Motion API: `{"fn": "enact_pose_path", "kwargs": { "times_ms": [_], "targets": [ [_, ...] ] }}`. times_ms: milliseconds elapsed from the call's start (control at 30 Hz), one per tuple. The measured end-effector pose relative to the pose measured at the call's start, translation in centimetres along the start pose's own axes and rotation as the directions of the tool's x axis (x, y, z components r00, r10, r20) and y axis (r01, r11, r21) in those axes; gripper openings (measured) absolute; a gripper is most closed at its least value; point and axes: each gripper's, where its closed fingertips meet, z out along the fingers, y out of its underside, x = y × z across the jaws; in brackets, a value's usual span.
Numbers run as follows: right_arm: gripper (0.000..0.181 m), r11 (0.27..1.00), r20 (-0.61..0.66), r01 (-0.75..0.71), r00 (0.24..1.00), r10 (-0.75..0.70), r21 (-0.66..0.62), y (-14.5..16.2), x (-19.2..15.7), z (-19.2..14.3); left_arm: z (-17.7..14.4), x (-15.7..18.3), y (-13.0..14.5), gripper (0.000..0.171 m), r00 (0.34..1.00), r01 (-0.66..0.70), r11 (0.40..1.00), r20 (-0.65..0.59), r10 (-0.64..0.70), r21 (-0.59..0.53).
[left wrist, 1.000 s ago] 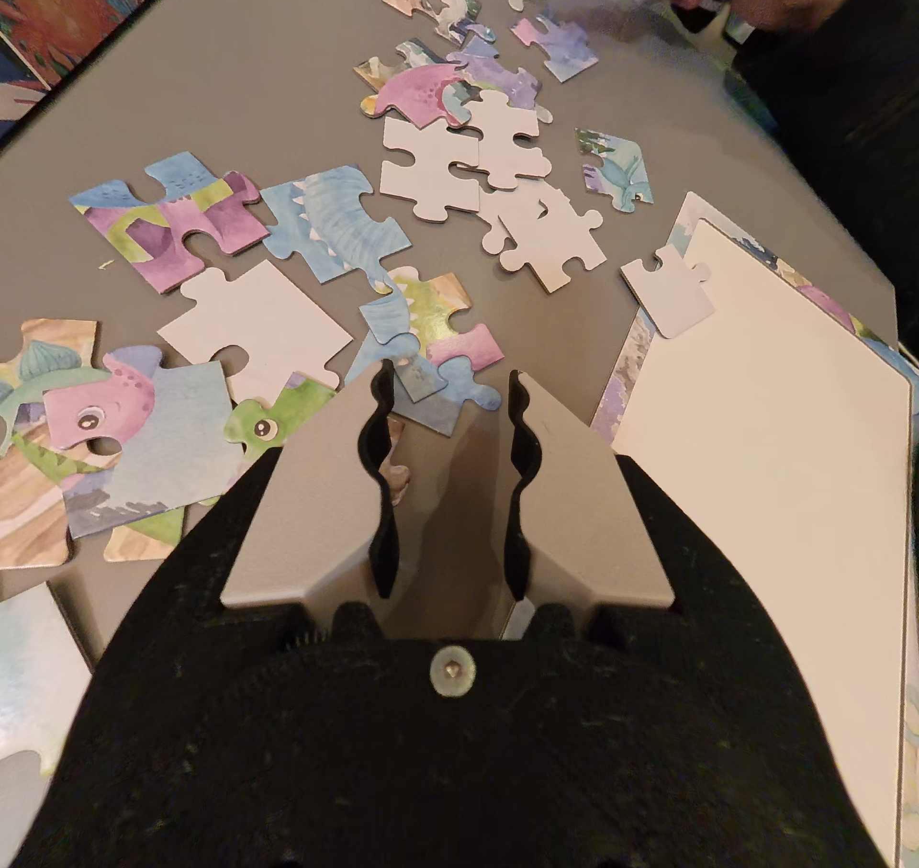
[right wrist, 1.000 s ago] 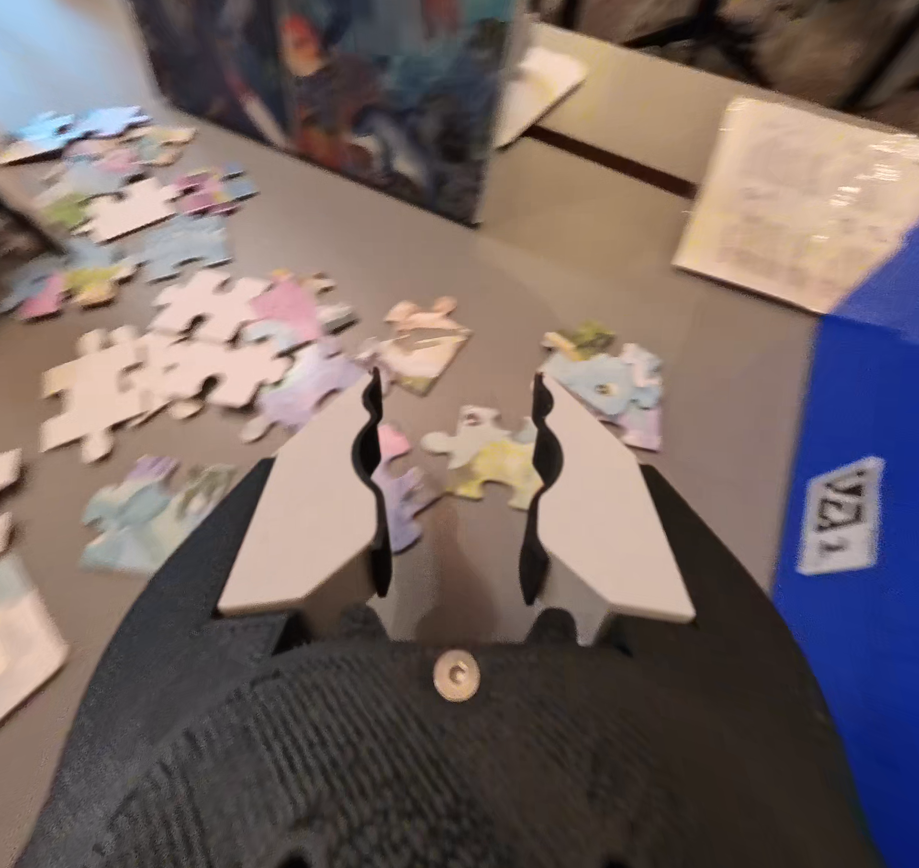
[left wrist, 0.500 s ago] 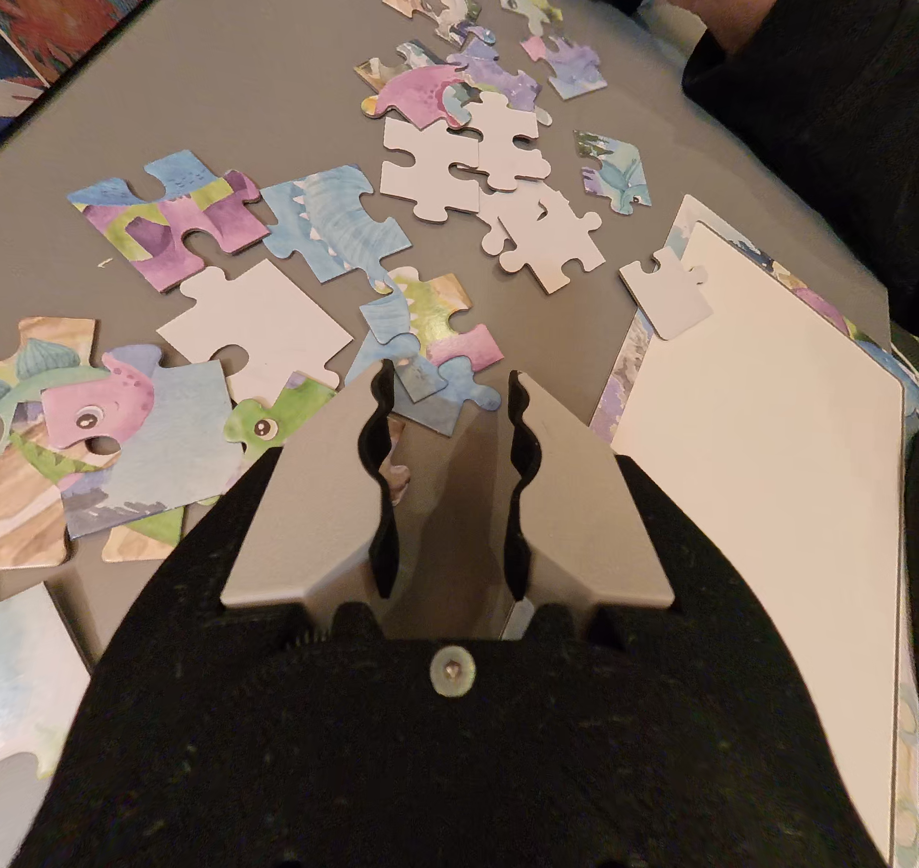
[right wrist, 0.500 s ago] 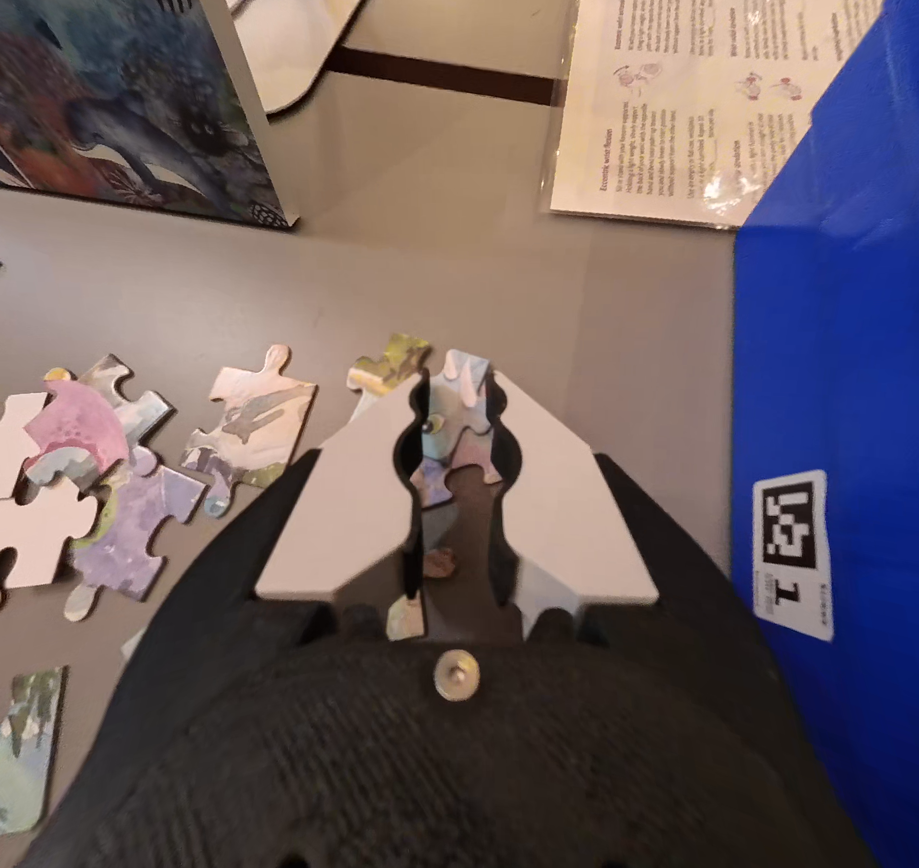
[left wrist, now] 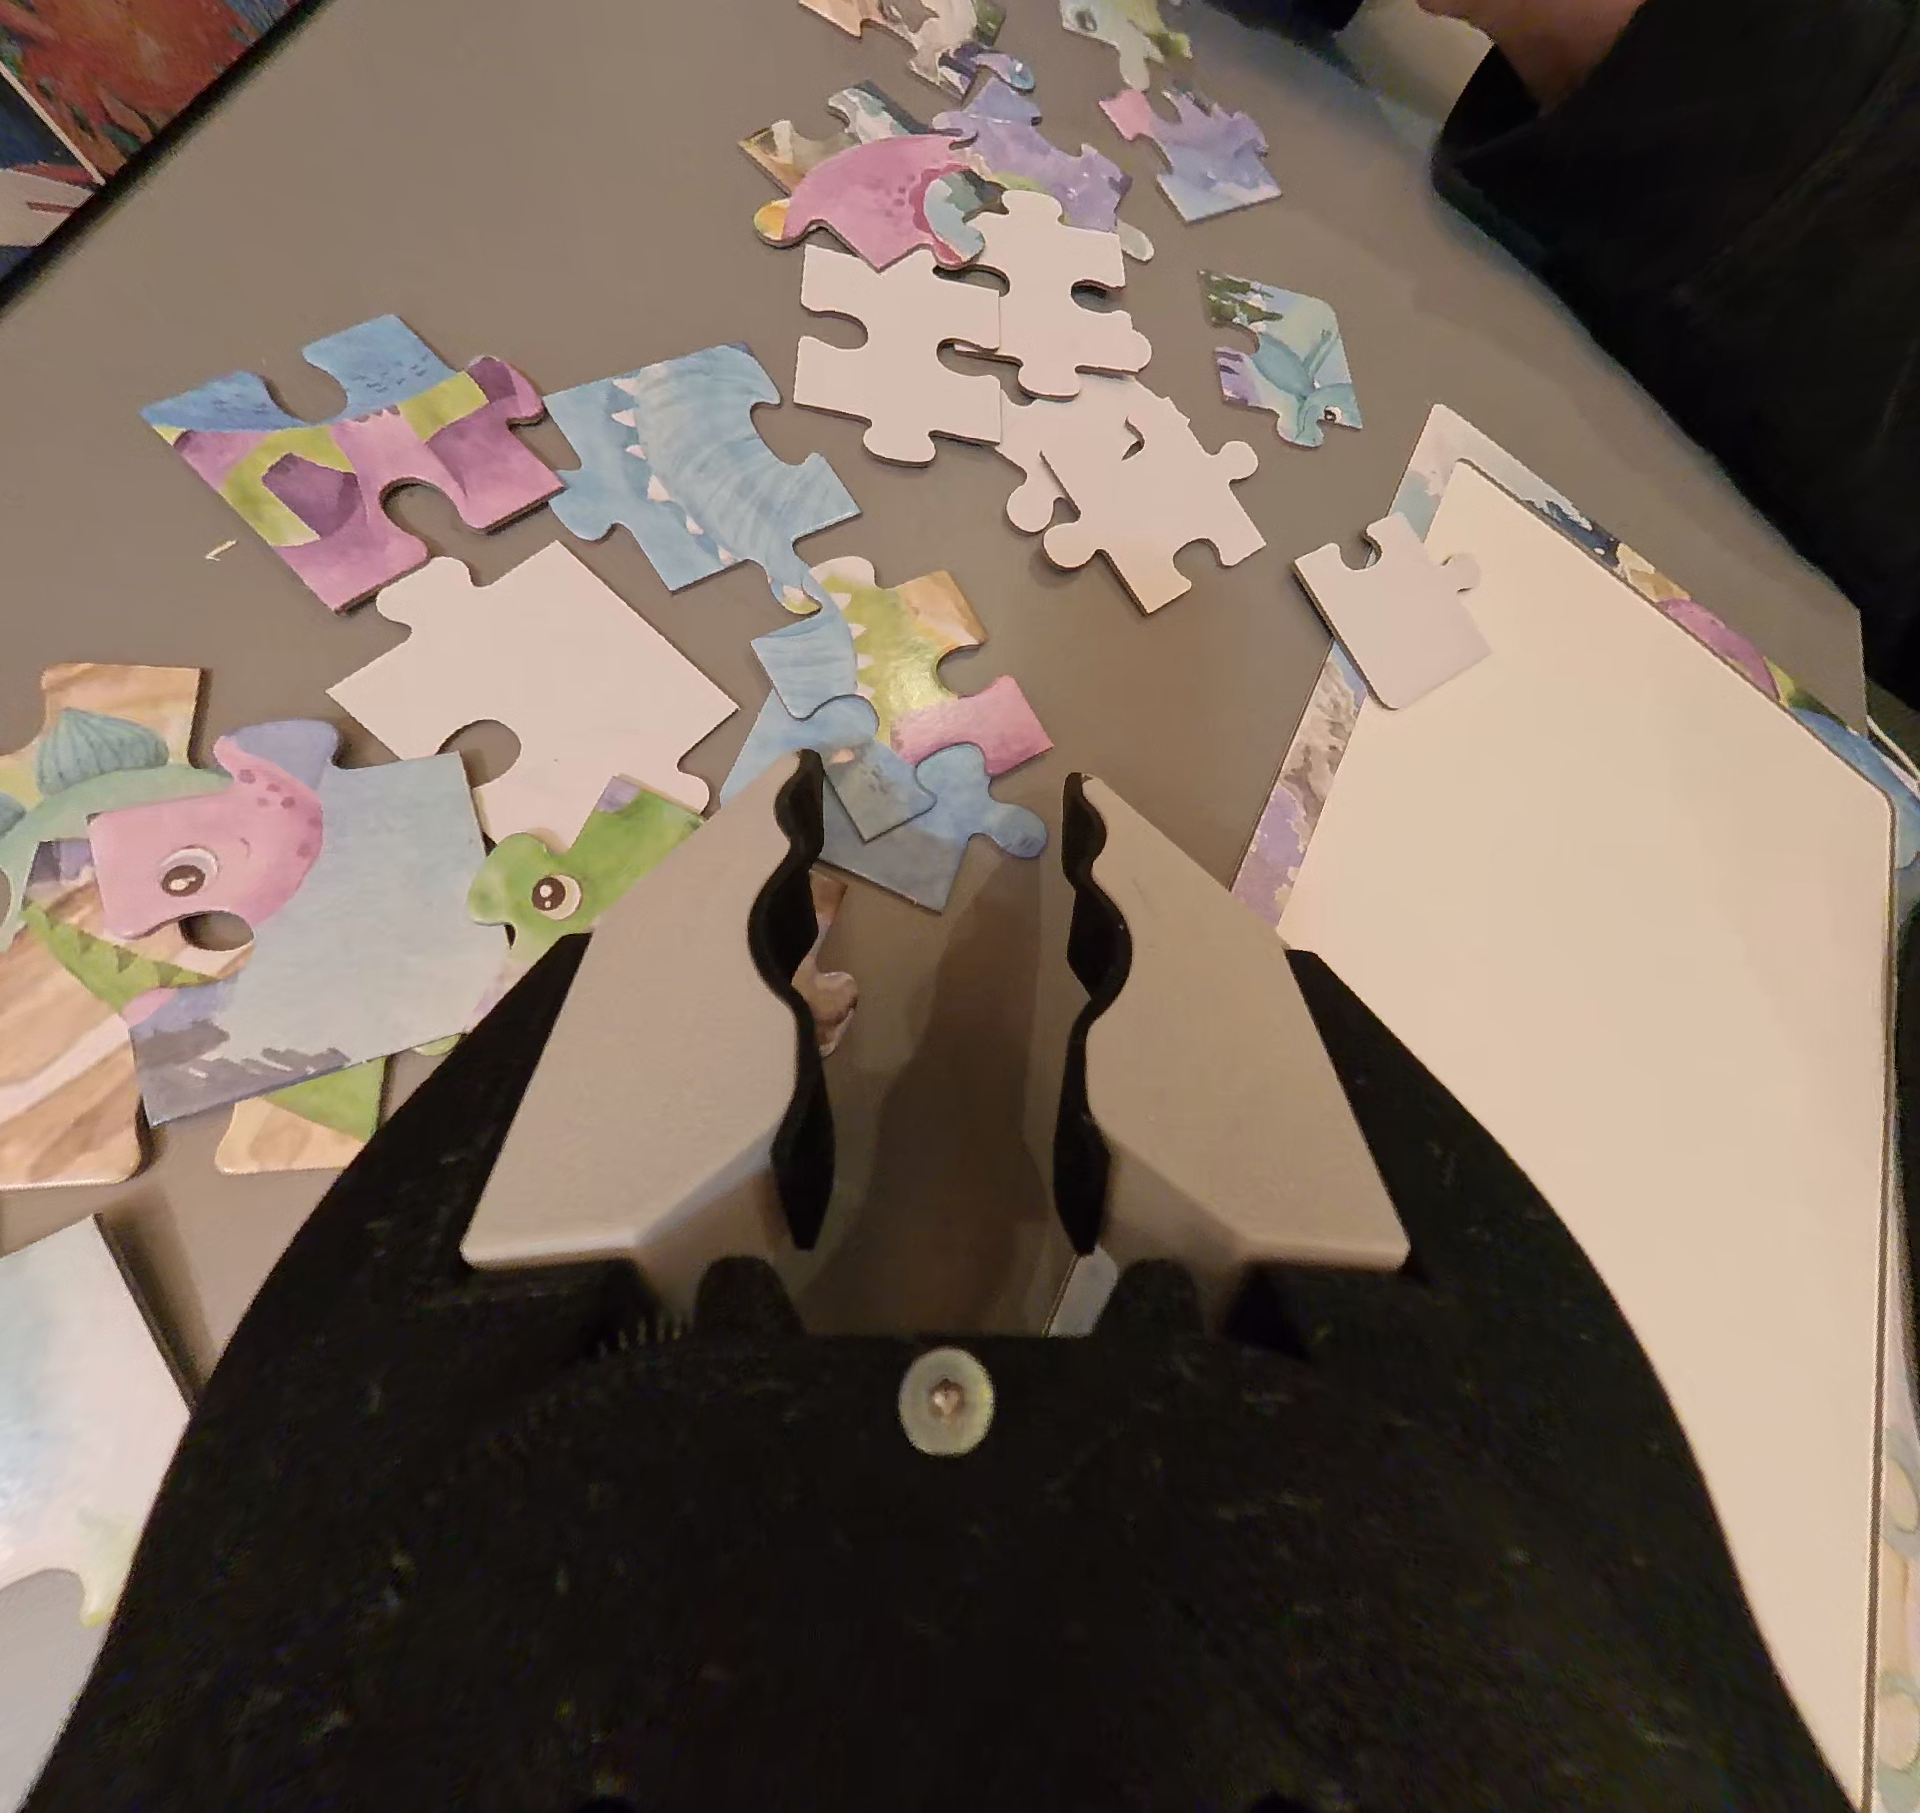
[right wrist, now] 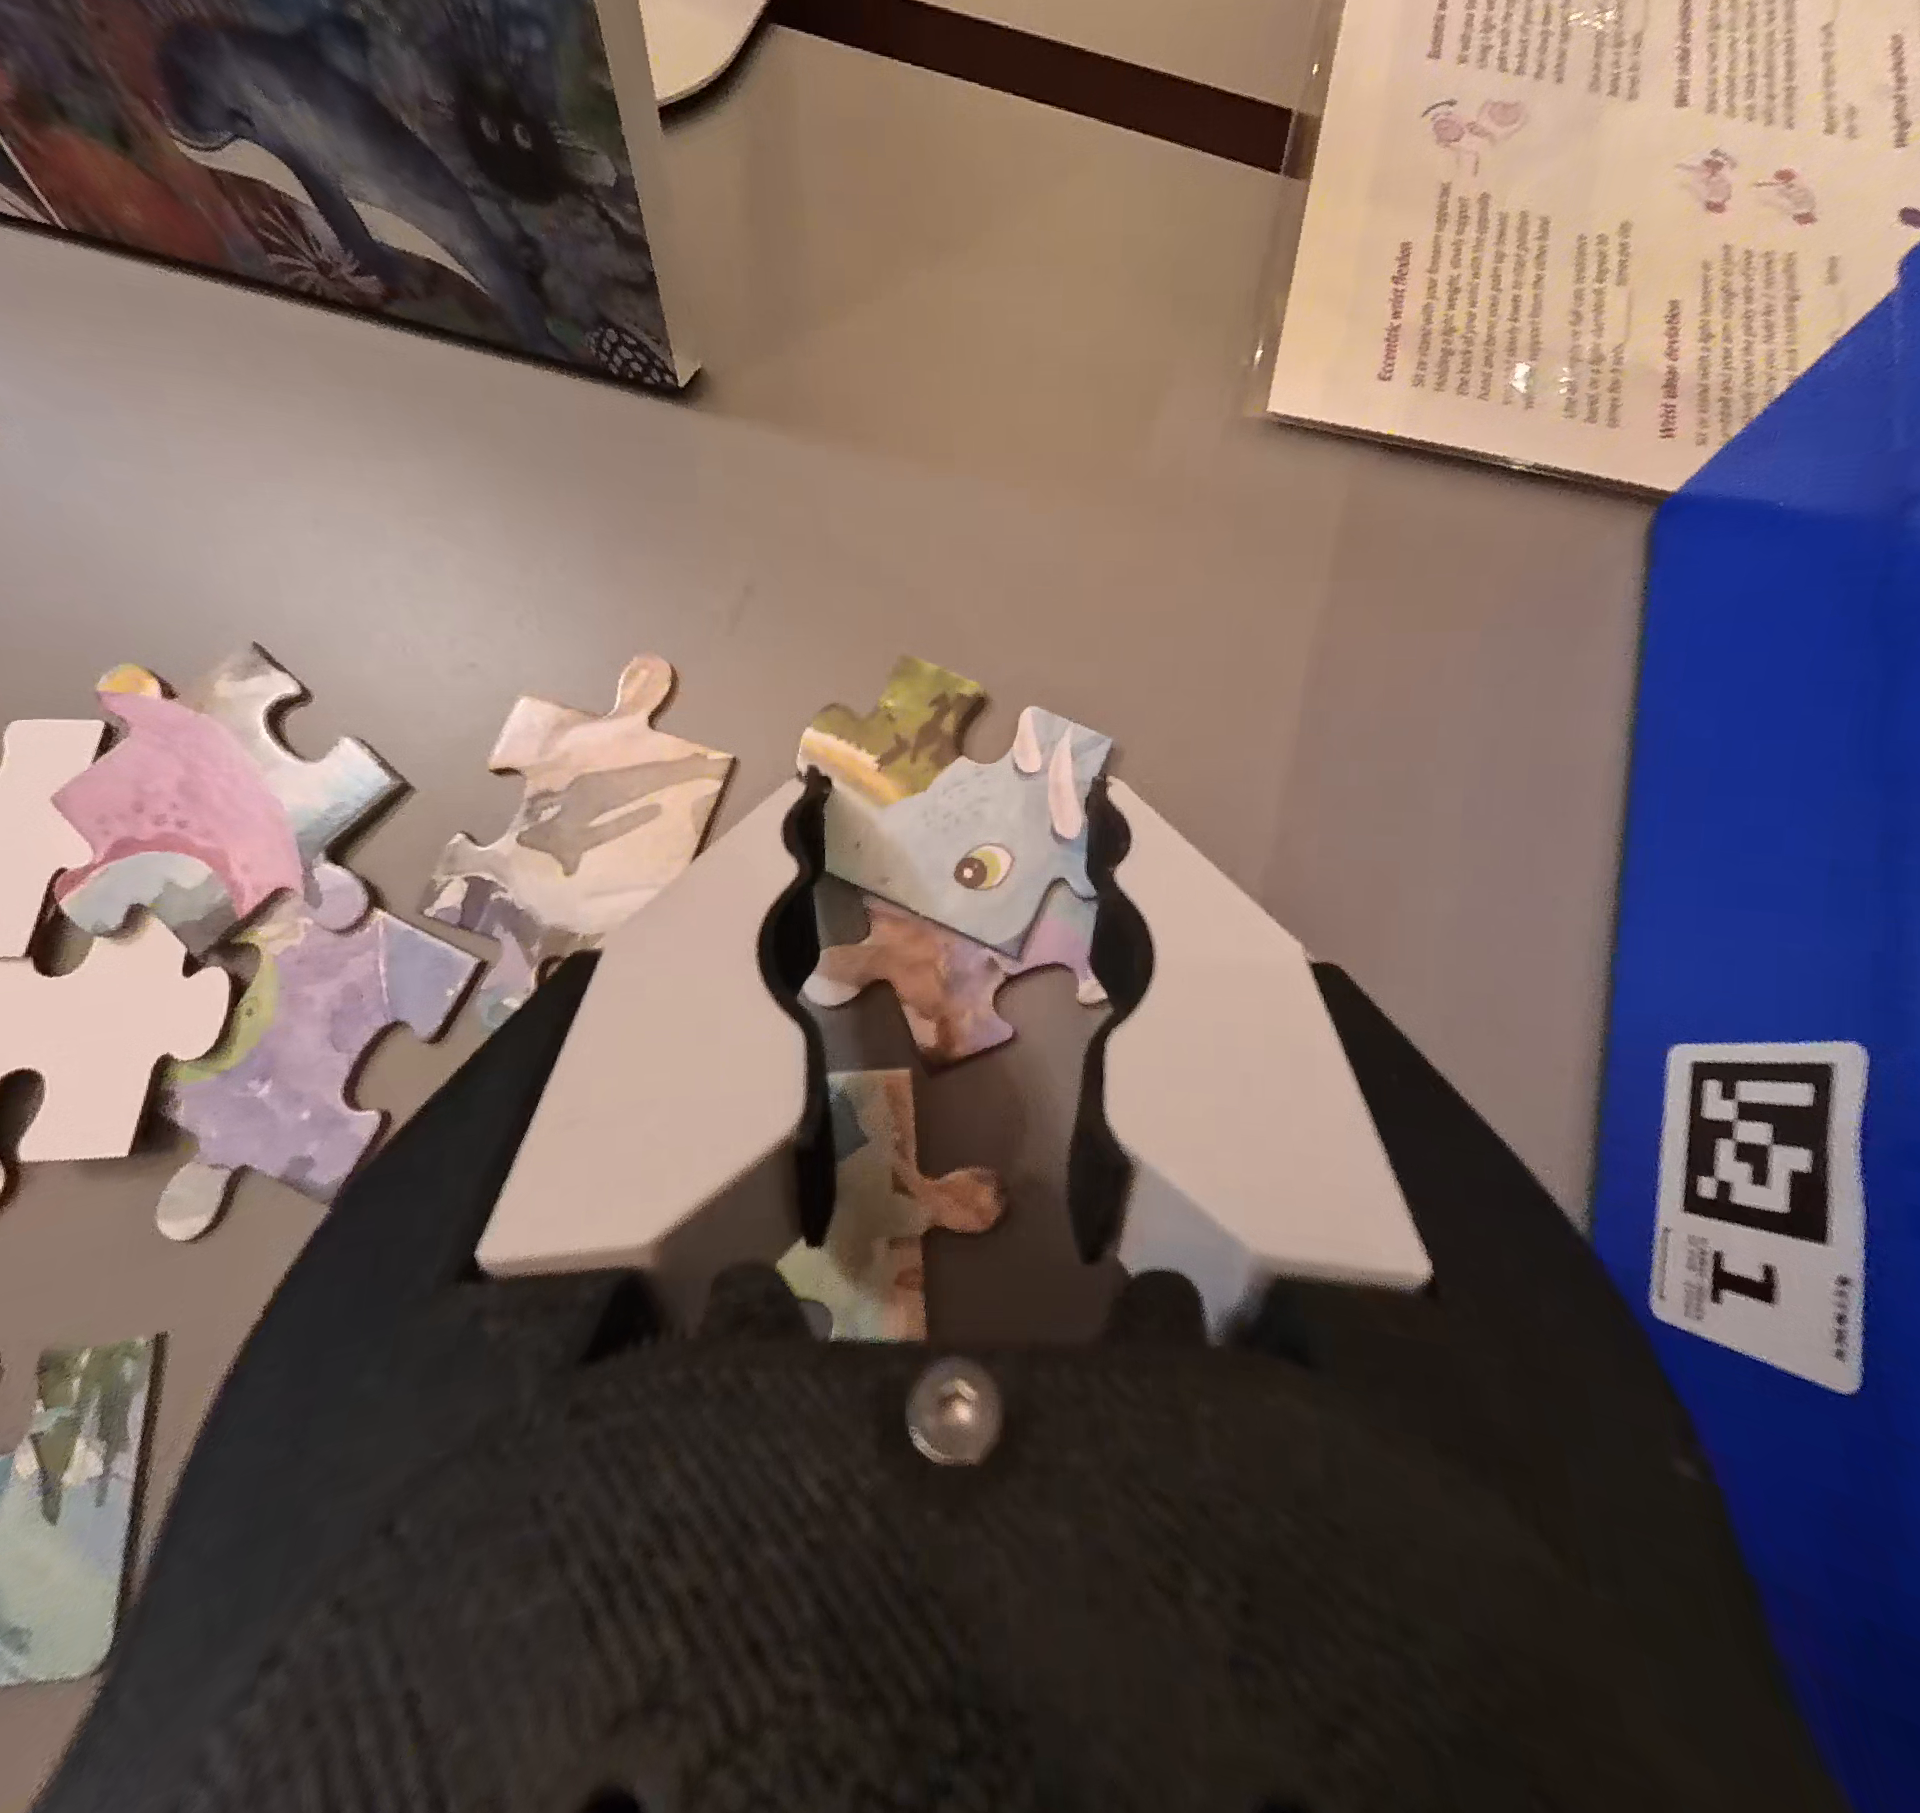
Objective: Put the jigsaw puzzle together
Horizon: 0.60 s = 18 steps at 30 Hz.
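Since earlier: your right gripper has spread a little wider around the blue dinosaur piece, while your left gripper has not shifted.
Right gripper state: fingers bracket the piece on both sides; you can't tell from this view whether the pads actually bite, so treat the hold as unconfirmed.
Left gripper state: released, jaws apart, nothing between them, hovering over loose pieces on the grey table.
Task thing: dinosaur piece sits at 12 o'clock in the right wrist view, flat or nearly flat on the table; the puzzle tray lies at 3 o'clock in the left wrist view, still bare.
Risk, slip: the thin card may skate out if you clench on its rounded tabs.
Risk, double pick: a second piece lies under the jaws and may come up too.
Risk, collision: the blue box at 3 o'clock is near your right finger.
Writing: the box carries a square coded sticker; a laminated printed sheet lies at 1 o'clock; no brand is legible.
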Motion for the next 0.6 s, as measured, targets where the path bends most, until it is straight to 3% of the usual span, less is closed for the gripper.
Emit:
{"fn": "enact_pose_path", "kwargs": {
  "times_ms": [333,400,600],
  "targets": [
    [0.051,0.993,-0.056,0.037,0.998,-0.031,0.111,-3.3,0.7,0.7,0.0,0.0,0.0,0.043,1.000,0.004,1.000,-0.004,-0.004,0.001],
    [0.070,0.997,-0.082,0.041,0.996,-0.036,0.069,-2.9,1.0,1.1,0.0,0.0,0.0,0.043,1.000,0.005,1.000,-0.005,-0.005,0.002],
    [0.064,0.993,0.077,0.090,0.992,-0.097,0.082,-2.4,-4.2,-1.5,0.0,0.0,0.0,0.043,1.000,0.006,1.000,-0.005,-0.006,0.002]
  ]
}}
